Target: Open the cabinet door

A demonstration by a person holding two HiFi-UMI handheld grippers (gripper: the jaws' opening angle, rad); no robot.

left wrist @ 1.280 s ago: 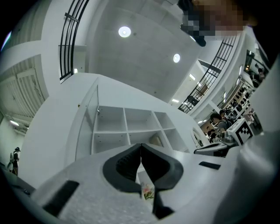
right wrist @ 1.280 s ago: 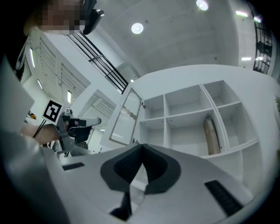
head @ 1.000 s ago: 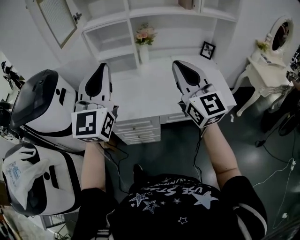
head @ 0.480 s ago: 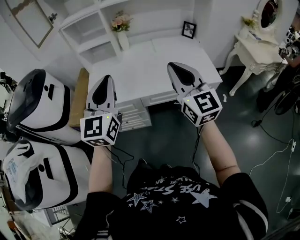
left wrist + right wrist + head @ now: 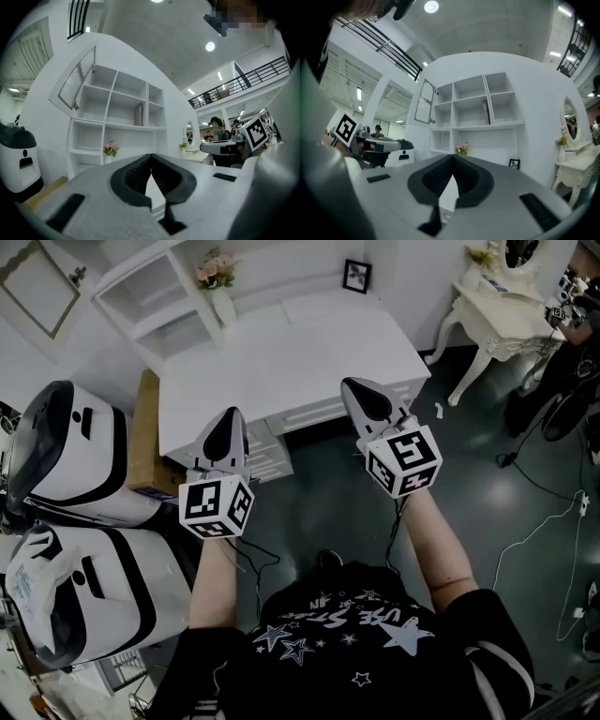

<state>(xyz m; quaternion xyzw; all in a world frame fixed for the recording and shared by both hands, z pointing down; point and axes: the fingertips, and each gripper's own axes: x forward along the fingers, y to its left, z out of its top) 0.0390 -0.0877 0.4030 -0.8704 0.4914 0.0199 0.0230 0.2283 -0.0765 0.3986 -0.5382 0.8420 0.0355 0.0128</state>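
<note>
Cabinet door (image 5: 77,79): we find it at the upper left corner of the white shelf unit (image 5: 159,298). It is a framed glass panel with a small knob at its lower edge. In the left gripper view it looks swung out from the unit at an angle rather than lying flat against it. Neither claw touches it, and both are well apart from it.

Below the shelves, a white worktop (image 5: 281,352) carries a vase of pink flowers (image 5: 216,273) at the back left and a small dark picture frame (image 5: 355,276) at the back right. Drawers (image 5: 309,413) run under its front edge.

Our left claw (image 5: 151,157) is closed, its dark ribbed pads meeting at the tips with nothing between them. From the head view it sits by the worktop's front left corner, pointing toward the shelves. Our right claw (image 5: 453,158) is likewise closed and empty, tips together, held just before the worktop's front edge nearer the right side. Each carries its marker cube (image 5: 217,507) toward our wrists.

Further out, two large white-and-black machines (image 5: 66,456) stand to our left, and a pale dressing table (image 5: 497,306) on curved legs stands to the right on the dark floor (image 5: 469,484).
</note>
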